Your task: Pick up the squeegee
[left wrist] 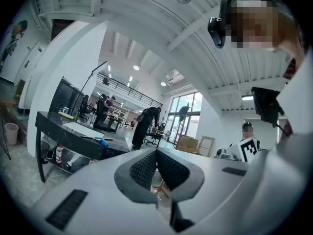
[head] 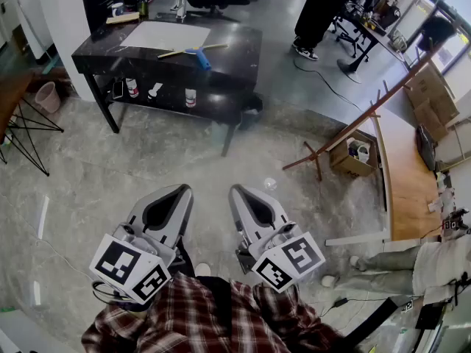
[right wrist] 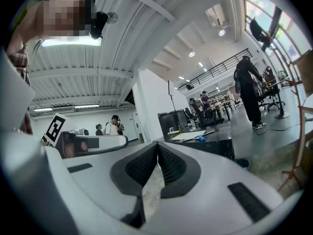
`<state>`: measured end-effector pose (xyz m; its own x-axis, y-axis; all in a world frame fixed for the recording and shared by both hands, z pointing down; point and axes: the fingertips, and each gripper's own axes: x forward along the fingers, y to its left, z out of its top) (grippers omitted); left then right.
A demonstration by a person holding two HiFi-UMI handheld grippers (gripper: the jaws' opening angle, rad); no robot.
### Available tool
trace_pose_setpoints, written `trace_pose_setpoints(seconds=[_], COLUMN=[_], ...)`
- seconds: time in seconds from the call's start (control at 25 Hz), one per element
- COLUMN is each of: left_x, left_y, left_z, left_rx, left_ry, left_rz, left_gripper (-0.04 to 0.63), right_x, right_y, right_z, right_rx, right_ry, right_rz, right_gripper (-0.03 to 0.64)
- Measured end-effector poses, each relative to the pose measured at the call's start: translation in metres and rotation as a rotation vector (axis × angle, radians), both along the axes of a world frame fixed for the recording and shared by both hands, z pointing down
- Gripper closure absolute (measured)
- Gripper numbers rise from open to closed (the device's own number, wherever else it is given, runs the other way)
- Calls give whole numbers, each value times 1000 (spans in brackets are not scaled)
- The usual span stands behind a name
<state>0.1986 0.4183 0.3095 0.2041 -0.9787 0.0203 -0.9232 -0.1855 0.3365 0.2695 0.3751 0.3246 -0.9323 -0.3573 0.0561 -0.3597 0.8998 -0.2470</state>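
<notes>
Grey stone floor (head: 110, 175) of an open workshop, with a dark worktop (head: 235, 50) standing on it.

Item 1, squeegee (head: 196, 53): long pale bar with a blue handle, lying flat on the worktop beside a white sheet (head: 165, 34). It is well ahead of both sets of fingertips, across a stretch of floor, untouched.

Item 2, left gripper (head: 180, 191): held level, fingers (left wrist: 144, 170) pressed together at the tips, nothing between them.

Item 3, right gripper (head: 238, 191): just beside the left, level, fingers (right wrist: 171, 168) fully closed on nothing.

Step in hand, by judgement: the approach, with no grasp begun. The next move calls for carrying one gripper forward to the worktop, parting its fingers, and setting them either side of the blue handle.

Containers:
- Pink bin (head: 48, 96), far ahead and left of the left fingers; contents not visible.
- Cardboard box (head: 346, 160) on the floor, ahead and right of the right fingers; holds a few small objects, unidentifiable.
- Lower shelf (head: 169, 107) under the worktop: small white bottles (head: 132, 87) standing upright.
</notes>
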Motion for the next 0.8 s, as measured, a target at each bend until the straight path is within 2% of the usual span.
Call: trace_pose_setpoints(seconds=[0.28, 0.52, 0.8], left_x=[-86, -157, -203], left_y=[-54, -99, -131], left_z=[-3, -16, -5], left_rx=[9, 36, 18], left_ry=[-19, -41, -29], left_rz=[-9, 32, 81], left_gripper=[584, 586, 586], right_x=[-81, -151, -187], right_y=[-56, -104, -136], right_z=[0, -17, -6], right_rx=[14, 47, 27], right_ry=[-2, -12, -4], right_rz=[4, 53, 128], right_gripper=[604, 604, 604])
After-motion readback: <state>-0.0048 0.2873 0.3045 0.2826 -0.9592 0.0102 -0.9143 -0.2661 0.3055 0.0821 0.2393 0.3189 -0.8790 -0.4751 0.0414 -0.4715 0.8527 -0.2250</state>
